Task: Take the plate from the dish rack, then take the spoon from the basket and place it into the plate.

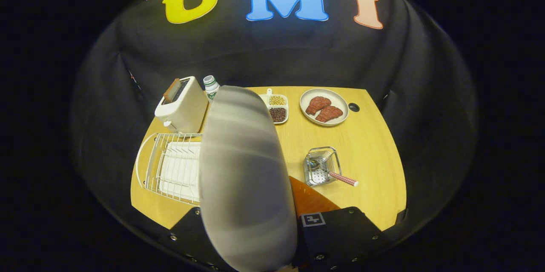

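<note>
A pale grey plate [245, 178] stands nearly on edge between my fingers, raised high above the wooden table [370, 148]. My gripper [254, 223] is shut on its lower rim. The plate hides the right part of the white wire dish rack [157, 165], which sits below and to the left of it. To the right of the plate, a small metal basket [322, 162] holds the spoon [336, 175]. The spoon's bowl lies inside the basket and its pink handle sticks out over the basket's near right corner.
A white toaster [182, 105] and a small bottle [210, 87] stand behind the rack. A divided dish of beans [277, 108] and a plate with two meat slices [306, 95] sit at the table's far side. Bare wood lies around the basket.
</note>
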A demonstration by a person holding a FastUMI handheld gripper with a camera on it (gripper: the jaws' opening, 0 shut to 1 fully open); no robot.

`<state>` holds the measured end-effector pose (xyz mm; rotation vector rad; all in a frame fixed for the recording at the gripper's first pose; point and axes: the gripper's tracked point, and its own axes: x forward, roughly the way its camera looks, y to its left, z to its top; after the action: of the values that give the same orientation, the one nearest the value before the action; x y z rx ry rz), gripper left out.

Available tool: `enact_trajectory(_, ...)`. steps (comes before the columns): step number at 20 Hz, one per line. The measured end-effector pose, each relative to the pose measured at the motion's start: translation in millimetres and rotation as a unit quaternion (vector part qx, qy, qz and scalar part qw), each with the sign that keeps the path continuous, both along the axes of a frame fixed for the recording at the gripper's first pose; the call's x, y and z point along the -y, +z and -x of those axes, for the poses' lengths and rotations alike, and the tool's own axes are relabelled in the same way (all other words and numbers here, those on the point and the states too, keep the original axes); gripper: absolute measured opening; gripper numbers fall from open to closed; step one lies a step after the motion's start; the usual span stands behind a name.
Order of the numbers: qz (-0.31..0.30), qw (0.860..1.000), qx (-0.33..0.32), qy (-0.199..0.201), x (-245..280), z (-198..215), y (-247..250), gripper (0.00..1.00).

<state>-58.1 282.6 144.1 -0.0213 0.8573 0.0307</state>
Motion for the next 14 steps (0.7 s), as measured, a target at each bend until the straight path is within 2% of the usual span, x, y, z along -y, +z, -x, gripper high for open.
enact_trajectory(8, -0.007, 1.0, -0.012, -0.025, 64, 51, -7, 0.7)
enact_trajectory(10, 0.002, 0.999, -0.016, -0.028, 82, 65, -20, 0.7)
enact_trajectory(14, -0.025, 0.998, -0.047, -0.029, 99, 95, -57, 0.7)
